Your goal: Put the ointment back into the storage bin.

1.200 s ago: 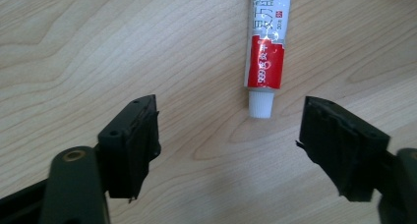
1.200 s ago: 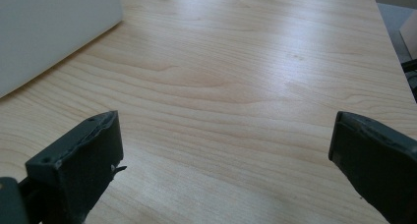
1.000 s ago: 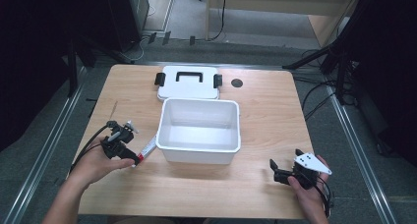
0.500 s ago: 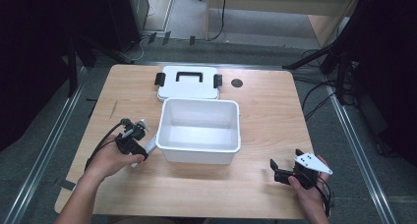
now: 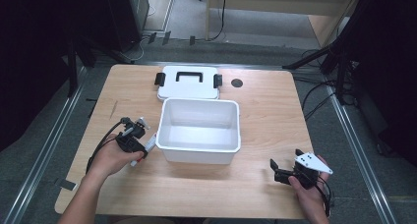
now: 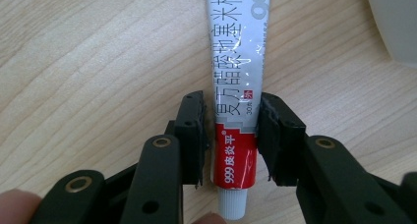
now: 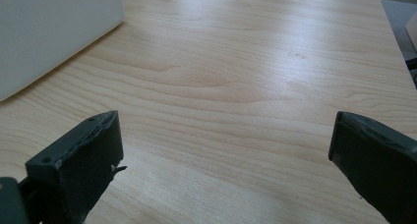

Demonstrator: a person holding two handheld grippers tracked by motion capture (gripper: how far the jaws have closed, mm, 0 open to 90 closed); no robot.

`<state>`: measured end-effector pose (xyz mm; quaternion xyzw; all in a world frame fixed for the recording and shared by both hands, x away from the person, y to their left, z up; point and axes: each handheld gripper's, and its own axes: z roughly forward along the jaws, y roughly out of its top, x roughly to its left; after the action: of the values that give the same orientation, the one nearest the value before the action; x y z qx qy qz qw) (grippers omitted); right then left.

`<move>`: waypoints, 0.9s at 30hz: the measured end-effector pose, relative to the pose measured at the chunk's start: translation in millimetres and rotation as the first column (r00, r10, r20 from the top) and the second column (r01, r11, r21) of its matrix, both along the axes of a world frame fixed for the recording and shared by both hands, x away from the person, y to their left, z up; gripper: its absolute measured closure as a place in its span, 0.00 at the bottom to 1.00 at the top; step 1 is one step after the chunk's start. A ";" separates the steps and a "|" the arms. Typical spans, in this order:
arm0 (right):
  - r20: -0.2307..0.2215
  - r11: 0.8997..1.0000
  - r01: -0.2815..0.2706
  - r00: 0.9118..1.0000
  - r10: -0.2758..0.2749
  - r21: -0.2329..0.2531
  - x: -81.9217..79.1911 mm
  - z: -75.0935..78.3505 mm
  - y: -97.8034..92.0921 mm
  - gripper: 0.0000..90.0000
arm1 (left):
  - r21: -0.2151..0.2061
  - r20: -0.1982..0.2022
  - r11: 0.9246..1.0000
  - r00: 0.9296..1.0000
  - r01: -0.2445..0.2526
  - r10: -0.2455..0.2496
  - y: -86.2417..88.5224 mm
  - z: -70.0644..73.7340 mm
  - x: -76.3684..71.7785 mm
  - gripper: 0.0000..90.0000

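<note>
White bin (image 5: 199,130) mid-table (image 5: 265,116); lid (image 5: 188,83) behind it; left gripper (image 5: 142,146) beside bin; right gripper (image 5: 273,169) near front edge.

Silver-and-red tube (image 6: 235,111) with a white cap, white bin (image 5: 199,130), black-handled white lid (image 5: 188,82), pale woodgrain table (image 5: 265,111).

An open bin (image 5: 199,130) sits mid-worktop (image 5: 265,111), its lid (image 5: 188,82) lying flat just behind it. A tube (image 5: 147,144) lies at the bin's left, the left gripper (image 5: 142,148) around it; the right gripper (image 5: 275,170) rests near the front right.
</note>
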<state>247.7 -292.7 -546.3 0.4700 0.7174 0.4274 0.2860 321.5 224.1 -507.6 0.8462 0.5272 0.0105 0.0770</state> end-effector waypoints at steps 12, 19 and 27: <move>-0.002 1.000 -0.001 1.000 0.001 0.001 0.3 0.0 0.0 0.00 | -0.010 0.000 1.000 1.000 -0.010 0.010 10.7 4.0 -1.3 0.79; -0.004 1.000 -0.001 1.000 0.001 0.001 0.6 0.0 -0.2 0.00 | 0.008 0.014 1.000 1.000 -0.028 0.028 19.5 19.2 -4.4 0.79; -0.008 1.000 -0.002 1.000 0.002 0.001 1.1 0.0 -0.2 0.00 | 0.006 0.070 0.999 0.996 -0.049 0.048 30.5 54.6 -6.5 0.79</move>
<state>248.7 -292.9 -546.3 0.4710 0.7188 0.4261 0.2826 315.0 254.7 -453.0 0.8325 0.5445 0.0442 0.0919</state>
